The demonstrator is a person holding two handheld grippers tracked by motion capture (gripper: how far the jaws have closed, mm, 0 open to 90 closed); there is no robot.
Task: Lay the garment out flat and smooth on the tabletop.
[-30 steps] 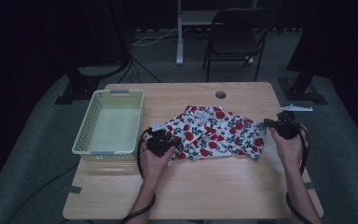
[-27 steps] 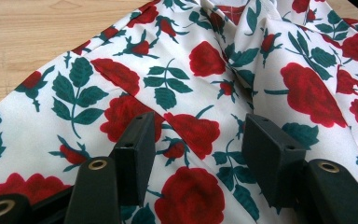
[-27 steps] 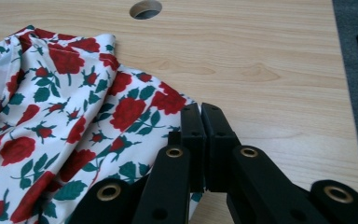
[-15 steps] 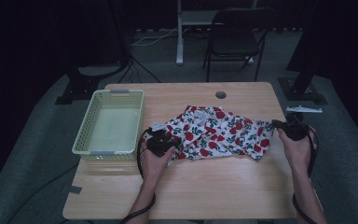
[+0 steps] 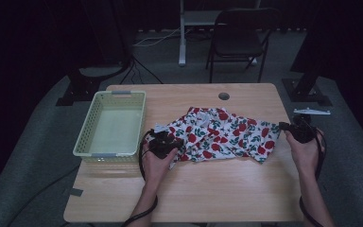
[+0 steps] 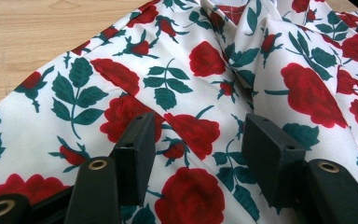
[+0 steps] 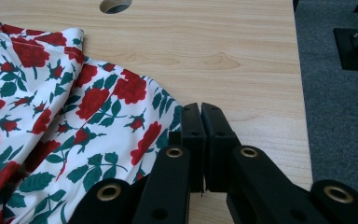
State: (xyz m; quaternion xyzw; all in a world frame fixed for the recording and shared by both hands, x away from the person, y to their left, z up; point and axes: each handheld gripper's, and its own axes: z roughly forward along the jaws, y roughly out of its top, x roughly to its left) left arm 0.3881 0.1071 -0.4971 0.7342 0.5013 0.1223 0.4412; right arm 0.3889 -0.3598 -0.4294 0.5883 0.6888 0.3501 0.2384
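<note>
Since a second ago the right gripper (image 5: 297, 130) has drawn outward toward the right edge of the surface (image 5: 217, 189), and the rose-print cloth (image 5: 217, 135) has been pulled out flatter and longer on that side, while the left gripper (image 5: 163, 143) has stayed at the cloth's left end. In the right gripper view the two black jaws are pressed together, and the cloth's corner (image 7: 170, 123) runs right up to them; whether the hem is actually pinched between them is hard to tell from this angle, though the stretch of the fabric suggests it. In the left gripper view the jaws stand wide apart, hovering over or resting on the white fabric with red roses and green leaves (image 6: 205, 93), gripping nothing. The cloth lies rumpled across the middle of the wooden surface, reaching from the left gripper to the right one. A pale green perforated basket (image 5: 87, 135) sits at the left of the surface, just beside the left gripper. A round cable hole (image 5: 224, 96) shows in the surface beyond the cloth. A folding chair (image 5: 238, 42) stands behind the surface.
</note>
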